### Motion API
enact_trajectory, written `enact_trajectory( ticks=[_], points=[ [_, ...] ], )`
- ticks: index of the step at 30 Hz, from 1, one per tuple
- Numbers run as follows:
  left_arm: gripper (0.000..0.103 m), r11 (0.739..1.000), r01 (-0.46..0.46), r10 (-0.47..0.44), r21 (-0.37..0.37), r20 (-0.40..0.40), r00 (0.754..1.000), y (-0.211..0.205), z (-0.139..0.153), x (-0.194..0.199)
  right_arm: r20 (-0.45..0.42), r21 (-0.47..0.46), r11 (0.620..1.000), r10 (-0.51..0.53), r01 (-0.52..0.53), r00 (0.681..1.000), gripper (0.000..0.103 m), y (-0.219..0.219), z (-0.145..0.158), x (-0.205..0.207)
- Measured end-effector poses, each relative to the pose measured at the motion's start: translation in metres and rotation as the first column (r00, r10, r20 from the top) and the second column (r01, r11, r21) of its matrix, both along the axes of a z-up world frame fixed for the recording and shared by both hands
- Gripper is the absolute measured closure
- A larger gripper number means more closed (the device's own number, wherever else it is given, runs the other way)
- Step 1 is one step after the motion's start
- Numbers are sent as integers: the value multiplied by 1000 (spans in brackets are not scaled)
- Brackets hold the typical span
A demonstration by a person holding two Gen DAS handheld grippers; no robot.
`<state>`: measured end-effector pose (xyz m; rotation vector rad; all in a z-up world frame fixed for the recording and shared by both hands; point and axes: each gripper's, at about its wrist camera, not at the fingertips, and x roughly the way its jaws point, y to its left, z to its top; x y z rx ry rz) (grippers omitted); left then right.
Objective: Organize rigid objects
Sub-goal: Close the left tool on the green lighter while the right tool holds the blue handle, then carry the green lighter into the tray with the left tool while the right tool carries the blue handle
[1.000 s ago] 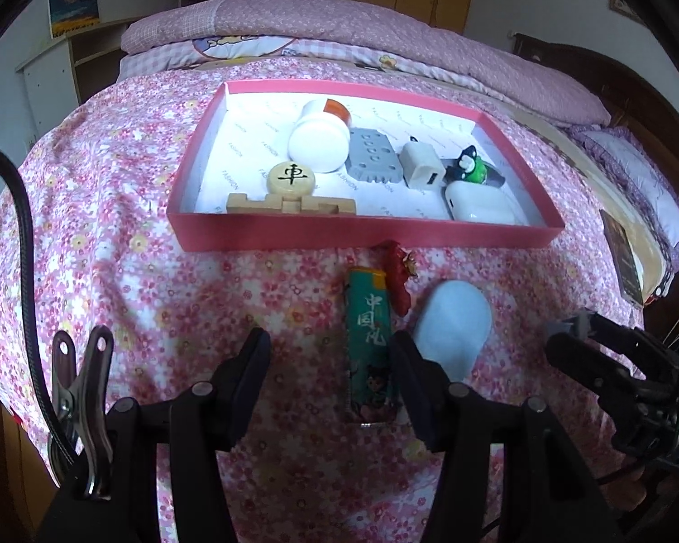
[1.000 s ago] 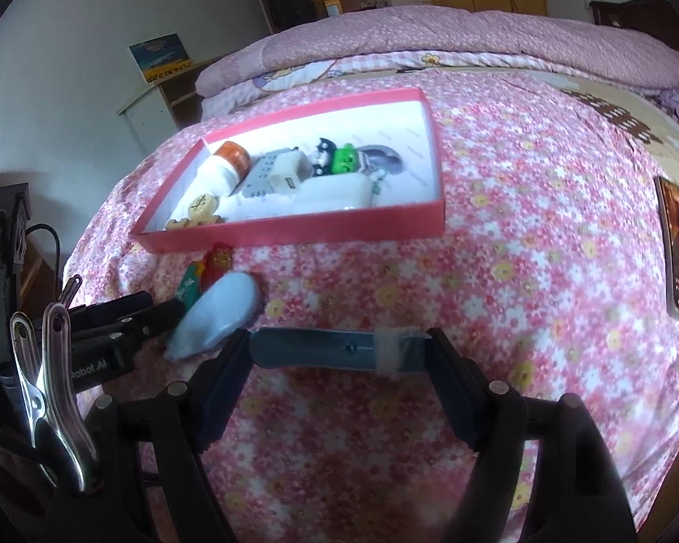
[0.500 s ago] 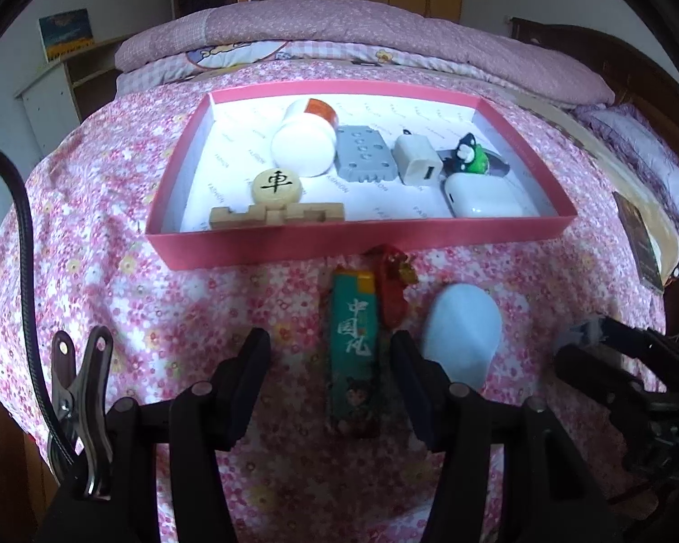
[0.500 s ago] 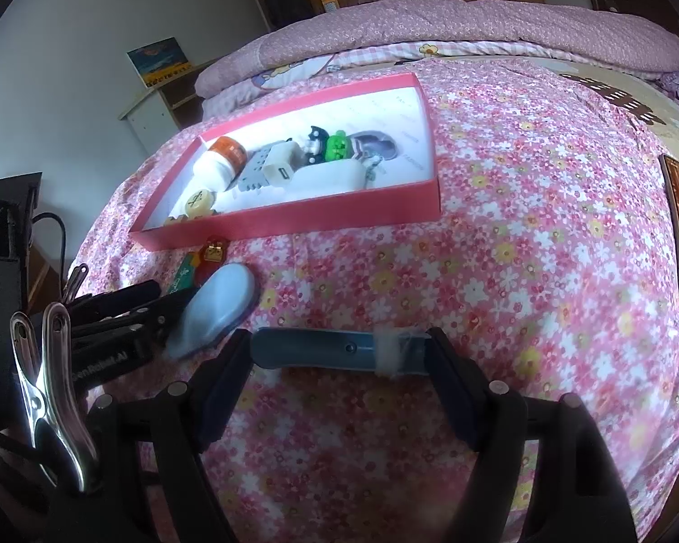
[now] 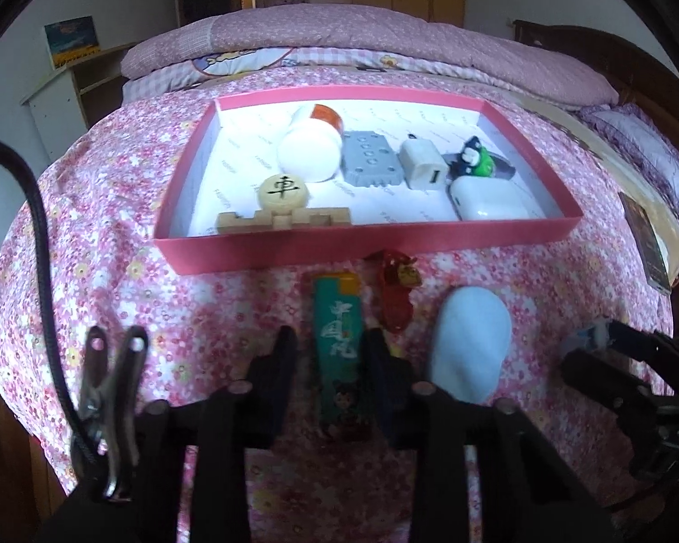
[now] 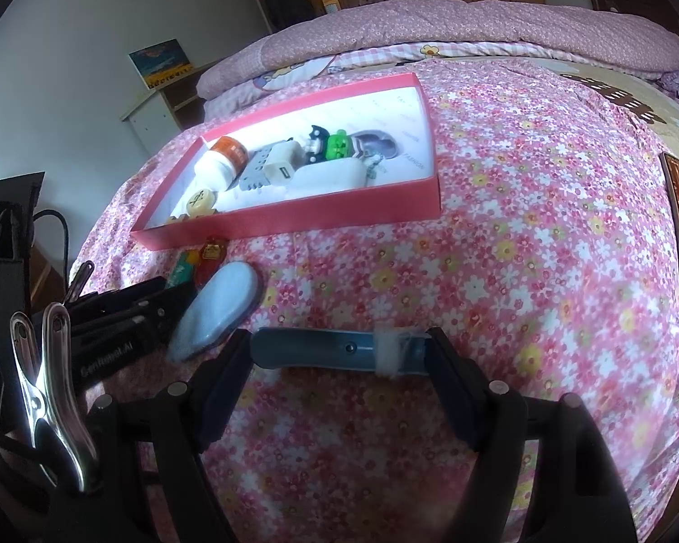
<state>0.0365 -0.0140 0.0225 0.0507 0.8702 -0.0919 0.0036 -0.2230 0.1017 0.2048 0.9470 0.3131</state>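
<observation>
On the floral bedspread (image 5: 113, 235), the left gripper (image 5: 328, 353) straddles a green lighter (image 5: 337, 339), fingers not visibly clenched on it. Beside lie a red charm (image 5: 396, 292) and pale blue case (image 5: 470, 344), below the pink tray (image 5: 366, 244). Rightmost, the right gripper (image 6: 339, 353) grasps a blue bar (image 6: 330, 350) endwise.

Floral bed (image 5: 113, 235): pink tray (image 5: 366, 246), lighter (image 5: 339, 339), blue case (image 5: 470, 344).

Left hand-held gripper (image 5: 329, 357) jaws narrowed around green lighter (image 5: 339, 353).
</observation>
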Motion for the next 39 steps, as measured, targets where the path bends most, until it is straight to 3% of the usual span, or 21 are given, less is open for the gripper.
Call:
enact_trajectory(
  ticks=[2, 29, 39],
  points=[
    [79, 1000, 1, -1, -10, -1, 1000, 4, 0, -1, 0, 2, 1000, 0, 0, 1000, 25, 0, 0, 0],
    [79, 985, -1, 10, -172, 51, 999, 33, 32, -16, 40, -2, 1000, 30, -30, 999, 26, 6, 7, -3],
    [79, 985, 1, 10, -173, 63, 998, 33, 37, -10, 59, -13, 999, 40, -39, 997, 26, 9, 15, 0]
  ],
)
